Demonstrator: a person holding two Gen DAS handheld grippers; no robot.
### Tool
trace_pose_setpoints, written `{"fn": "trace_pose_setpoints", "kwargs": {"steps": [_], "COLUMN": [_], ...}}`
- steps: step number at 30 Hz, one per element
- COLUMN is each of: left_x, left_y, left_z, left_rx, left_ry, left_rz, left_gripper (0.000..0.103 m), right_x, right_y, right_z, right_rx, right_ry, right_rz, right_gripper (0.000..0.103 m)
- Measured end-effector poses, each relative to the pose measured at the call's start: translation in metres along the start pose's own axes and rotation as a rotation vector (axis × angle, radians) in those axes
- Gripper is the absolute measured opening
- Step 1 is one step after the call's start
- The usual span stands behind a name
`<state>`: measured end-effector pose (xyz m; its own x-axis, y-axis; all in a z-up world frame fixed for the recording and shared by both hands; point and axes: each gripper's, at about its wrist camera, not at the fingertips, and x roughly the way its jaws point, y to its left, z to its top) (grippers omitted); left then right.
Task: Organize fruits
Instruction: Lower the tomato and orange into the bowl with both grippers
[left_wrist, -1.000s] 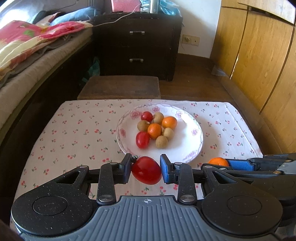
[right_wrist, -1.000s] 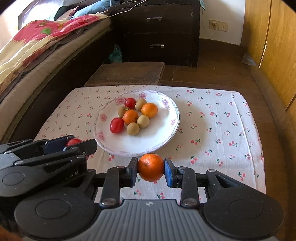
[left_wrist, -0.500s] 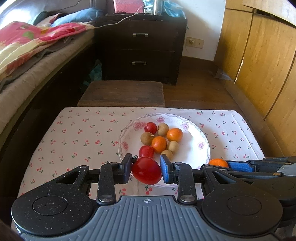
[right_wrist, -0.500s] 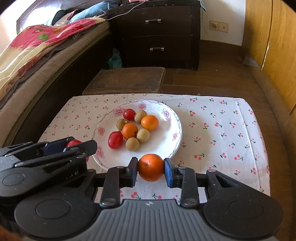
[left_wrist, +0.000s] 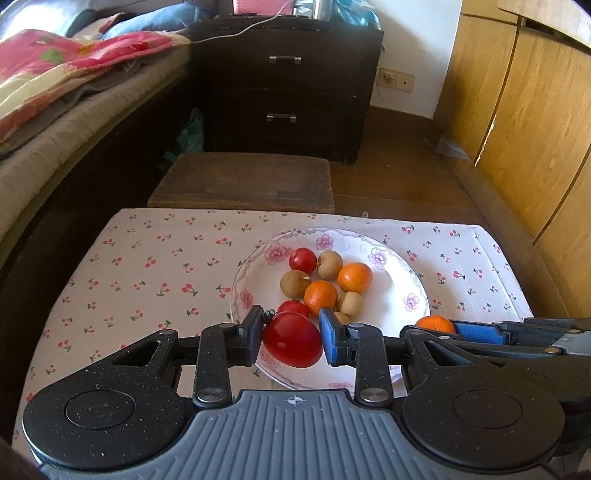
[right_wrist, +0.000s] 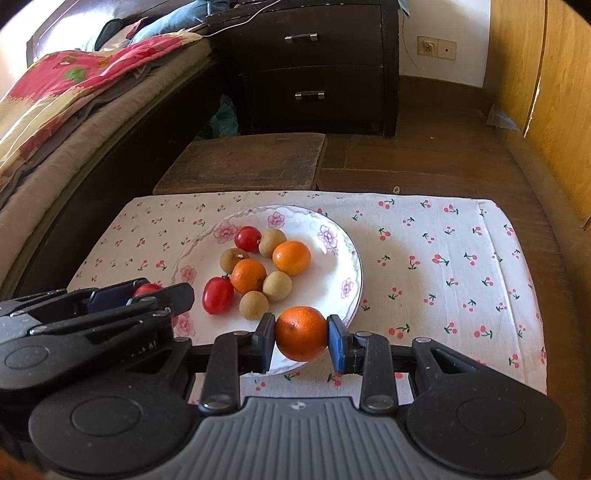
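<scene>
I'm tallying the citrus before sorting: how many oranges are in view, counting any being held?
3. Two lie on the plate: one orange towards the far right, another in the middle of the pile. The third orange is clamped in the right gripper. None looks hidden.

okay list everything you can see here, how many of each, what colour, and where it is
plate: one, white with floral rim, on the cloth
oranges: two on the plate, one more in the right claw
red tomatoes: two on the plate, one more in the left claw
brown round fruits: four, clustered on the plate
cloth: one, white with cherry print, under the plate
wooden stool: one, brown, behind the cloth
drawer chest: one, dark, at the back
bed: one, pink floral blanket, far left
left claw: shut on a tomato
right claw: shut on an orange
</scene>
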<state>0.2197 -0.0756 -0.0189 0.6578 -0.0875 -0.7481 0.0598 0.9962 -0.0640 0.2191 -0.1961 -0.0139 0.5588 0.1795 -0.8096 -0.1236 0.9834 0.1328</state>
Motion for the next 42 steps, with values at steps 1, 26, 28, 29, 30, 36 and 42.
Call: {"fn": "trace_pose_setpoints", "kwargs": {"steps": [1,26,28,29,30,36,42], "left_x": [0.001,0.033,0.035,0.036,0.037,0.04,0.042], "left_y": [0.0,0.008,0.008,0.008,0.008,0.007,0.008], "left_z": [0.0,0.0,0.0,0.0,-0.001,-0.003,-0.004], "left_rx": [-0.001,-0.034,-0.039,-0.04,-0.04,-0.044,-0.048], "left_ry": [0.001,0.069,0.073,0.075,0.078,0.09,0.096], "left_rz": [0.0,0.003,0.004,0.004,0.004,0.005,0.006], "left_gripper": [0.039,0.039,0.039,0.039,0.039,0.04,0.04], "right_x": [0.001,0.031,0.033,0.034,0.035,0.039,0.041], "right_y": [0.0,-0.002,-0.002,-0.002,-0.003,-0.004,-0.004], "right_z": [0.001,0.007,0.007,0.007,0.007,0.008,0.008], "right_rx": [0.0,0.004,0.003,0.002,0.002,0.004,0.003], "right_ry": [0.001,0.027,0.029,0.029,0.03,0.032,0.033], "right_rz": [0.001,0.0,0.0,0.0,0.0,-0.002,-0.002], "right_gripper": [0.033,0.033,0.033,0.033,0.033,0.033,0.033]}}
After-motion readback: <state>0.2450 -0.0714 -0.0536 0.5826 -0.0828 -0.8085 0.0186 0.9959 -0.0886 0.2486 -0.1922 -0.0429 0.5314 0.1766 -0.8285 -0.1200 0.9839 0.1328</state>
